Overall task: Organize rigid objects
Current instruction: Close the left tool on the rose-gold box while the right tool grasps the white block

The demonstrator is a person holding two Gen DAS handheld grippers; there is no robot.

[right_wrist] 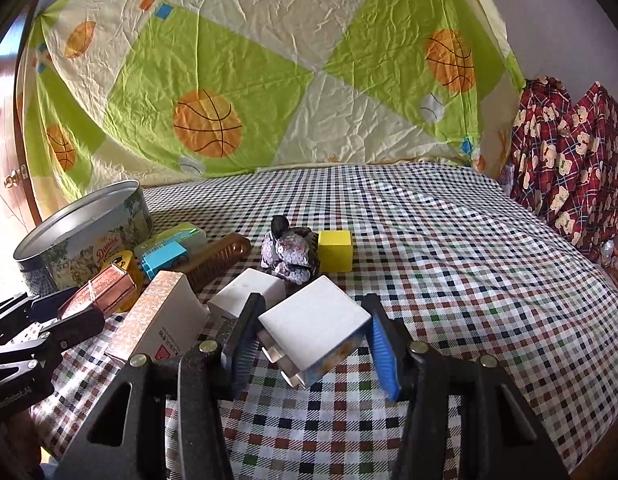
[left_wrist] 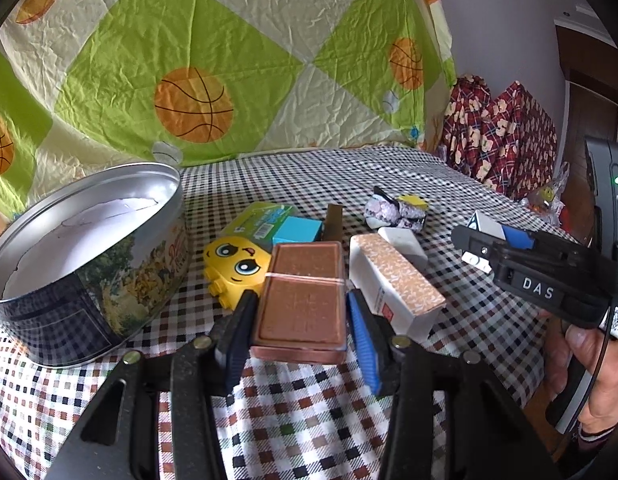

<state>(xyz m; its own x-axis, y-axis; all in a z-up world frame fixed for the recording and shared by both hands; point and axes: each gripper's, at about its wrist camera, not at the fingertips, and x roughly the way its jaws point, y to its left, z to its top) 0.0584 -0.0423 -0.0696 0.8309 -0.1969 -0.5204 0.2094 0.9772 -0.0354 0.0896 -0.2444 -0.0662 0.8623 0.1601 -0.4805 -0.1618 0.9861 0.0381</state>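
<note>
Copper box (left_wrist: 301, 300) banded, tilted white block (right_wrist: 315, 328), both lifted off checked cloth (right_wrist: 449, 240)

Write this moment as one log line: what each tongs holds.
left tongs: shut on brown box | right tongs: shut on white block | tin: open, left of pile

tin (left_wrist: 81, 264) cut off at left edge; hairbrush (left_wrist: 334, 222) mostly hidden.

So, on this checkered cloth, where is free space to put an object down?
Free: the wide cloth right of the yellow cube, toward the red plaid fabric, and the back strip along the basketball sheet. Crowded: between the tin and the cube.
</note>
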